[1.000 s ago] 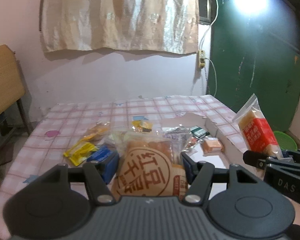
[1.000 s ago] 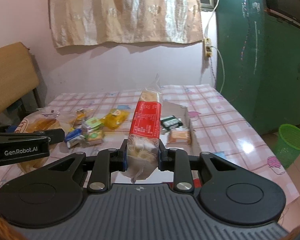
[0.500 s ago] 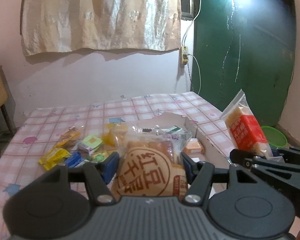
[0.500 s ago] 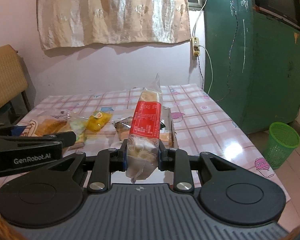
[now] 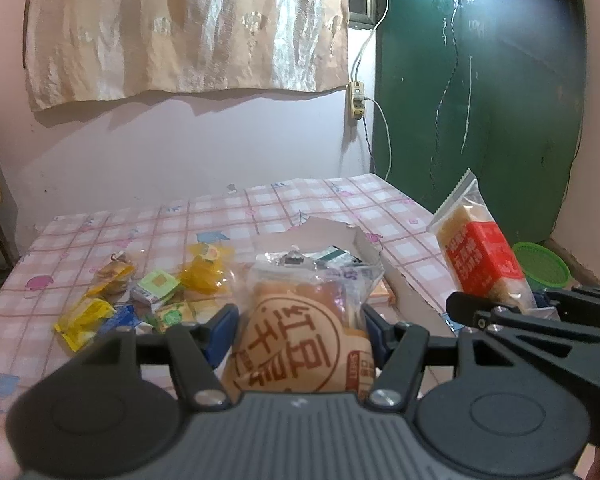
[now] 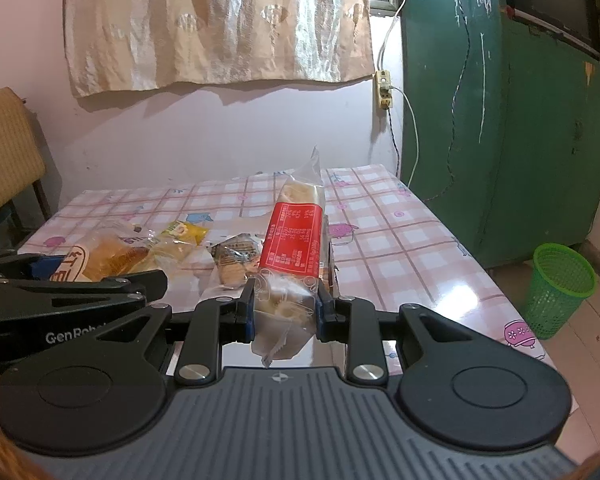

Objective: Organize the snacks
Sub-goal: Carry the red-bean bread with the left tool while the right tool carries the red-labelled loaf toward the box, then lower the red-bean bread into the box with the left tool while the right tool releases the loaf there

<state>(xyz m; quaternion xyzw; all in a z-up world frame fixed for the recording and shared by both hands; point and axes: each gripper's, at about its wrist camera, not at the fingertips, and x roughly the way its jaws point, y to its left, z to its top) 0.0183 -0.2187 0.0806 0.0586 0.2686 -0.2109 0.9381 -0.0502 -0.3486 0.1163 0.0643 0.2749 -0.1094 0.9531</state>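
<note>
My left gripper [image 5: 300, 328] is shut on a round bread pack with brown characters [image 5: 304, 344], held above the table. My right gripper [image 6: 286, 310] is shut on a tall red-labelled cake pack [image 6: 294, 248], held upright; that pack also shows at the right of the left wrist view [image 5: 480, 256]. Behind the bread lies an open white cardboard box [image 5: 364, 244] with several small packs inside. Loose yellow, green and blue snack packs [image 5: 156, 288] lie on the pink checked table [image 5: 260, 204], left of the box. The bread pack and left gripper show at the left of the right wrist view [image 6: 100, 260].
A green plastic basket [image 6: 562, 288] stands on the floor right of the table. A green door [image 6: 500, 120] is behind it. A woven chair back [image 6: 8, 152] is at the far left. A curtain [image 6: 216, 20] hangs on the pink wall.
Both grippers have shifted right and forward over the table with their packs; the box now sits closer under and behind them. Both grips are unchanged.
</note>
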